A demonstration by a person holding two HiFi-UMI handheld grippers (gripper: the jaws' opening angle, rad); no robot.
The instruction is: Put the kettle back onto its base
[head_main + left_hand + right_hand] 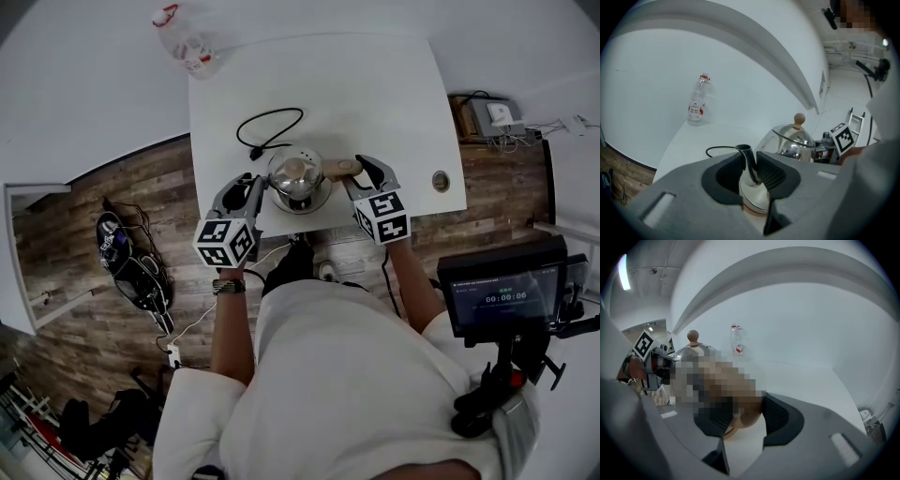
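A shiny steel kettle (pixel 297 178) with a wooden lid knob (pixel 799 118) is near the front edge of the white table (pixel 375 84). My left gripper (pixel 255 183) is on its left, shut on the thin curved spout (pixel 746 161). On its right, my right gripper (pixel 361 167) is shut on the wooden handle (pixel 342 169), whose rounded end sits between the pads (pixel 776 416). A mosaic patch hides most of the handle in the right gripper view. A pale round rim (pixel 753 200) shows under the spout; I cannot tell whether it is the base.
A black cable (pixel 267 127) loops on the table behind the kettle. A plastic bottle (pixel 187 42) with a red cap stands at the far left corner. There is a round cable hole (pixel 441 180) at the table's right. A screen on a stand (pixel 502 295) is at my right.
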